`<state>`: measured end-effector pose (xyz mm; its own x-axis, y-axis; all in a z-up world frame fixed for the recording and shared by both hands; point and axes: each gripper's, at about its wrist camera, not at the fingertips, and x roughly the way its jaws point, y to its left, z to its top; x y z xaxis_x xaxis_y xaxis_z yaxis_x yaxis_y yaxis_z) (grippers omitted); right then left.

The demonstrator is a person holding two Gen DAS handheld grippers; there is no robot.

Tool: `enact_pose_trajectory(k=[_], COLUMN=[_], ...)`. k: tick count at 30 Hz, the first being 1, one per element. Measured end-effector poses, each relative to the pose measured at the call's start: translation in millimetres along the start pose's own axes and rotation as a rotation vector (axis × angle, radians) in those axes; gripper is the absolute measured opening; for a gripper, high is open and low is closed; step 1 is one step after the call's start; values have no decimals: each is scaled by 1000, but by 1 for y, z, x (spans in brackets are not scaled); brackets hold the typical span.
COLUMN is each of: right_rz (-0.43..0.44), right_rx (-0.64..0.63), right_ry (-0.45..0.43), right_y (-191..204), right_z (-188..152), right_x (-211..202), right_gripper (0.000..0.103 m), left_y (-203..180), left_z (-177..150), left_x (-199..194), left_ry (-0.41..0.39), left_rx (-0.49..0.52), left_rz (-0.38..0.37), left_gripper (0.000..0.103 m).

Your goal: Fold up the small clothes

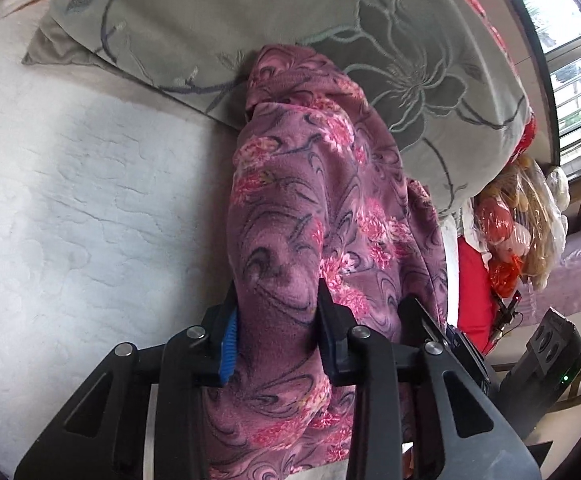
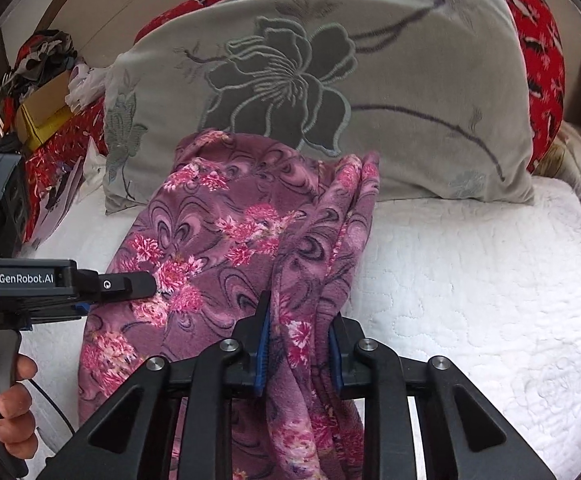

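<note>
A purple fleece garment with pink flowers [image 1: 314, 184] lies on a white quilted bed cover [image 1: 70, 200], its far end against a grey pillow. In the left wrist view my left gripper [image 1: 277, 294] is shut on a bunched fold of the cloth, which bulges between its pads. The right wrist view shows my right gripper [image 2: 300, 314] shut on another gathered, hanging fold of the same garment [image 2: 218, 216]. The left gripper [image 2: 130, 290] comes in from the left there, its finger pressed into the cloth, with a person's hand [image 2: 14, 400] on its handle.
A large grey pillow with an embroidered flower [image 2: 330, 80] lies behind the garment, with red patterned bedding [image 2: 542, 60] behind it. Boxes and clutter [image 2: 46, 92] sit at the bed's far left. A plastic bag of toys [image 1: 518, 224] and a window [image 1: 570, 60] are on the right.
</note>
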<state>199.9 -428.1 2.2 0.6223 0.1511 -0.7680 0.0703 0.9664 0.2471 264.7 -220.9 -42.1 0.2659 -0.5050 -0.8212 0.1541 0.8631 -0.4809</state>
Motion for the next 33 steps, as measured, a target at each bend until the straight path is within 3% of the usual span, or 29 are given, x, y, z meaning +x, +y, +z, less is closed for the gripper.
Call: enact_pose_trajectory(k=[11,19,29,33], right_rz=[14,48,113,105], right_rx=[-1,-6,49,80], right_ry=[-50,-44,30,92], right_y=[35,74,98,95], right_z=[-4,-28,-78,-101], right_x=[-44,-61,-53,-31], right_gripper=[23,23,23,25], left_y=[9,34,85,107], left_z=[-29,-57,-100,-108], left_x=[-59,-88,-84,-67], left_ry=[-79,-93,-15,36], left_rx=[26,17,-34,-59], left_rz=[6,40,83,98], left_gripper=[30,30,31,43])
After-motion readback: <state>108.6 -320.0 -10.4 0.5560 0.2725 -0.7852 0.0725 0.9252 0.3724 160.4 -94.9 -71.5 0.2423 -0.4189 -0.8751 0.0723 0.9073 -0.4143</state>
